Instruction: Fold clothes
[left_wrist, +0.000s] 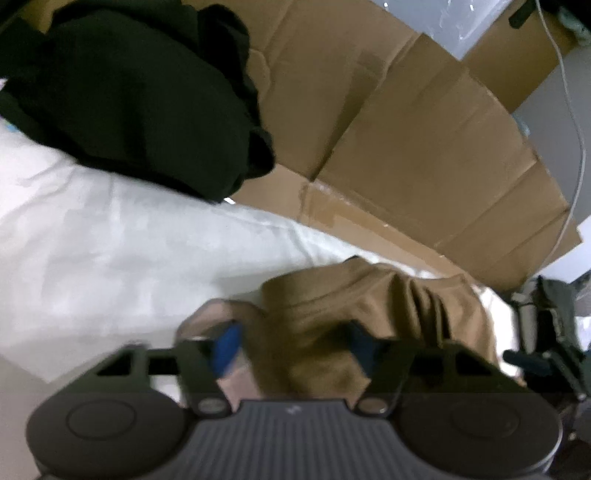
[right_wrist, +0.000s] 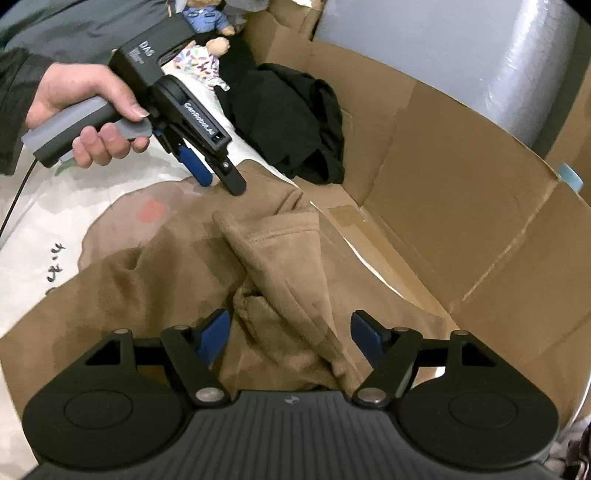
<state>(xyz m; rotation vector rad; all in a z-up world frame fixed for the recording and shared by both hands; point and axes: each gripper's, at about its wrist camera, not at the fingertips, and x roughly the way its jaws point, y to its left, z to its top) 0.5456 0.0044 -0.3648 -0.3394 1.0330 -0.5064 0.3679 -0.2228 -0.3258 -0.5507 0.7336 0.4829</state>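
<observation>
Brown fleece garment (right_wrist: 207, 258), rumpled, lies on a white sheet (left_wrist: 110, 236) beside flattened cardboard (right_wrist: 443, 184). My right hand-held gripper (right_wrist: 290, 332) is spread over a fold, blue pads (right_wrist: 214, 336) apart. My left hand-held gripper (right_wrist: 221, 181), body printed "DAS", further lettering unreadable, has its fingers spread at the garment's edge. Black clothing (right_wrist: 288, 122) heaped behind. Black handwriting (right_wrist: 55, 266) on sheet, illegible.

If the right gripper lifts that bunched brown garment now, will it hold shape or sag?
Likely sag: the brown garment lies in soft, rumpled folds. Its fleecy surface probably grips the right gripper pads well. Its spread-out part may drag across the white sheet.
</observation>
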